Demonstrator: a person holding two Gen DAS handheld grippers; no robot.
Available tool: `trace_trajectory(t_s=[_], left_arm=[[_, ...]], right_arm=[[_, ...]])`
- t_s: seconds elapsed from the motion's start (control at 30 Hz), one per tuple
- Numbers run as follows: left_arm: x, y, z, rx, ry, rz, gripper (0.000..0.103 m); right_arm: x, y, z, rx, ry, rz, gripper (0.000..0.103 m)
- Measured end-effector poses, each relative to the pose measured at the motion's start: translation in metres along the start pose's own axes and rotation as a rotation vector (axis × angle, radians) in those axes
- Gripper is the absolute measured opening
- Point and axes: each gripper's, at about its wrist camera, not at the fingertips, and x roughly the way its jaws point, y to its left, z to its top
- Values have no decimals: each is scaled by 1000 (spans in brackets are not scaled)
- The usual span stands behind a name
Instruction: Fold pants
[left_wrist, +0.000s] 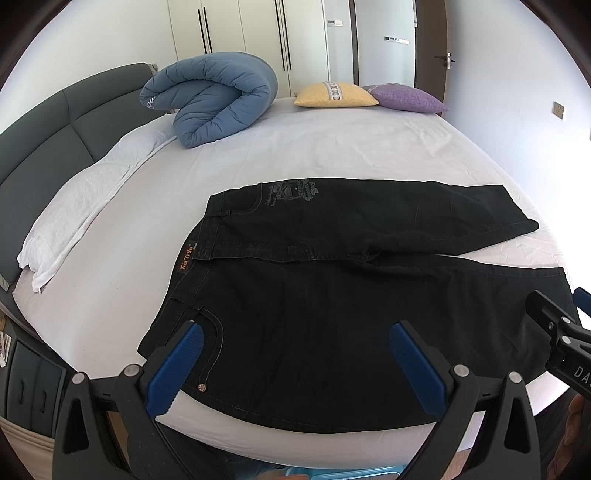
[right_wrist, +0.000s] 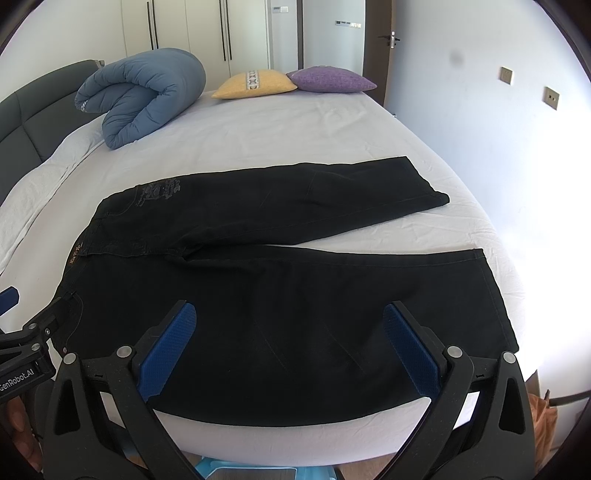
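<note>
One pair of black pants (left_wrist: 332, 314) lies spread flat on the bed (left_wrist: 332, 147), waistband to the left, two legs running right; the near edge hangs at the mattress rim, partly hidden behind the gripper fingers. At far left the dark headboard (left_wrist: 44, 140) is cut off by the lens edge. One rolled blue duvet (left_wrist: 210, 103) sits beside two cushions, one yellow (left_wrist: 334, 95), one purple (left_wrist: 406, 98). The left gripper (left_wrist: 295, 365) and right gripper (right_wrist: 291, 350) each hover with jaws spread wide, pinching nothing, over the near leg.
</note>
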Motion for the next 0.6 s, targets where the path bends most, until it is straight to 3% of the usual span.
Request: trace_trajectory(t_s=[0.6], left_arm=[[4,5,-4,0,4,1,103]], right_arm=[[7,5,-2,-3,6,5,103]])
